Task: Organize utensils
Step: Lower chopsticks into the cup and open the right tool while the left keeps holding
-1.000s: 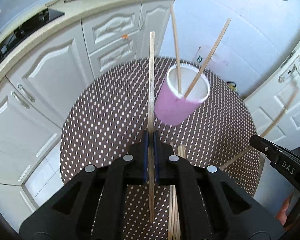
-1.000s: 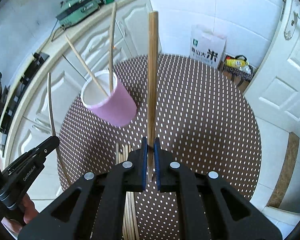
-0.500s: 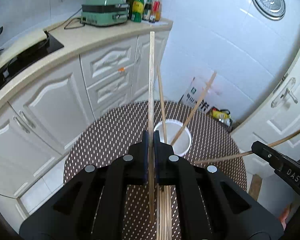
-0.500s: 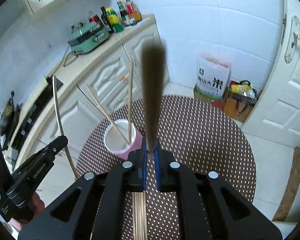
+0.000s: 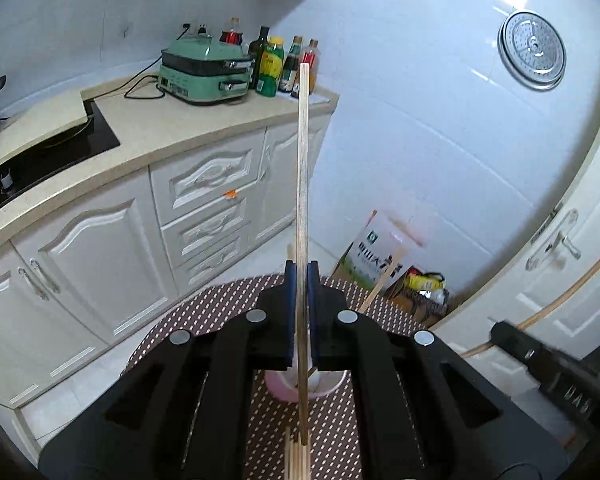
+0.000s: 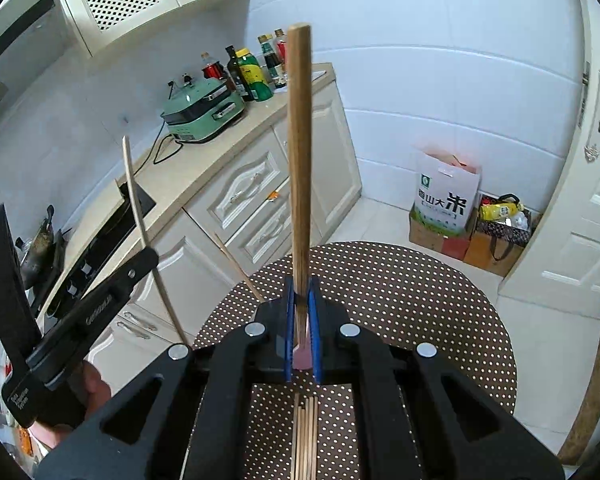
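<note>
My left gripper [image 5: 301,270] is shut on a pale chopstick [image 5: 302,168] that stands up through its jaws. Below those jaws shows part of the pink cup [image 5: 284,390]; a chopstick [image 5: 384,280] leans out of it. My right gripper [image 6: 301,286] is shut on a darker brown chopstick [image 6: 299,160], with a sliver of the pink cup [image 6: 302,354] visible between its jaws. A bundle of chopsticks [image 6: 306,432] lies on the round dotted table [image 6: 420,300] below both grippers. Each view shows the other gripper at its side, raised above the table.
A kitchen counter [image 5: 172,128] with a green appliance [image 5: 202,72] and bottles [image 5: 276,64] runs along the far left, white cabinets [image 5: 204,200] under it. A rice bag [image 6: 446,196] and boxes stand on the floor beyond the table. A white door [image 6: 592,208] is at the right.
Both grippers have risen and tipped upward, each still gripping its chopstick. The pink cup has slid from mid-view down under the jaws, and the counter and wall now fill the views.
</note>
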A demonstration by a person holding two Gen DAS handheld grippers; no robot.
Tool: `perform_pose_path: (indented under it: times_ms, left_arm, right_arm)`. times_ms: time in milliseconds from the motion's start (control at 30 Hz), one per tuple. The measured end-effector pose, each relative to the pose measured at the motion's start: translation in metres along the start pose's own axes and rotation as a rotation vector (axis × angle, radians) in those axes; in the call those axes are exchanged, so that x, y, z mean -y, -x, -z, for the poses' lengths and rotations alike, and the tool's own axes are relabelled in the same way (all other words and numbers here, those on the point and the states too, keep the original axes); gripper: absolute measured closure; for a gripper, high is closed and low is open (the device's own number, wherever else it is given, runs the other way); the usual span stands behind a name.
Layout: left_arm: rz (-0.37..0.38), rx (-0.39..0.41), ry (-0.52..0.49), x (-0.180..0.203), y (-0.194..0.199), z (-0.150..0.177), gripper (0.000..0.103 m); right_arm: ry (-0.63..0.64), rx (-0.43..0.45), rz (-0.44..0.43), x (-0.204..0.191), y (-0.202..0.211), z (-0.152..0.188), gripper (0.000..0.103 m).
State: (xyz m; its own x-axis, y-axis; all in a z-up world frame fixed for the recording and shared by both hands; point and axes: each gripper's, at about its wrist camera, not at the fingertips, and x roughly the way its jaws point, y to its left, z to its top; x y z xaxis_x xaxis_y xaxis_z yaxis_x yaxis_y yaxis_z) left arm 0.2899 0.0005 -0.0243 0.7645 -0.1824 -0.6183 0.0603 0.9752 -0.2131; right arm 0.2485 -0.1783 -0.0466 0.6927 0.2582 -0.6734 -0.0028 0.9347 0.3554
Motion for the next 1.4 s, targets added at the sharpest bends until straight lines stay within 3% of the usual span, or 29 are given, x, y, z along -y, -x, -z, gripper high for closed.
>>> perform_pose_path:
  times_ms: [300, 1000, 1400]
  left_arm:
    - [0.016, 0.025, -0.039, 0.016, -0.014, -0.013, 0.097]
    - [-0.017, -0.111, -0.034, 0.005, -0.104, 0.017, 0.097]
    - [-0.032, -0.179, -0.005, -0.012, -0.118, 0.043, 0.097]
  right_arm:
    - [0.038, -0.007, -0.016, -0.012, -0.013, -0.011, 0.097]
    - [0.044, -0.222, 0.016, -0.001, -0.101, 0.0, 0.097]
    - [0.066, -0.277, 0.018, -0.009, -0.128, 0.005, 0.097]
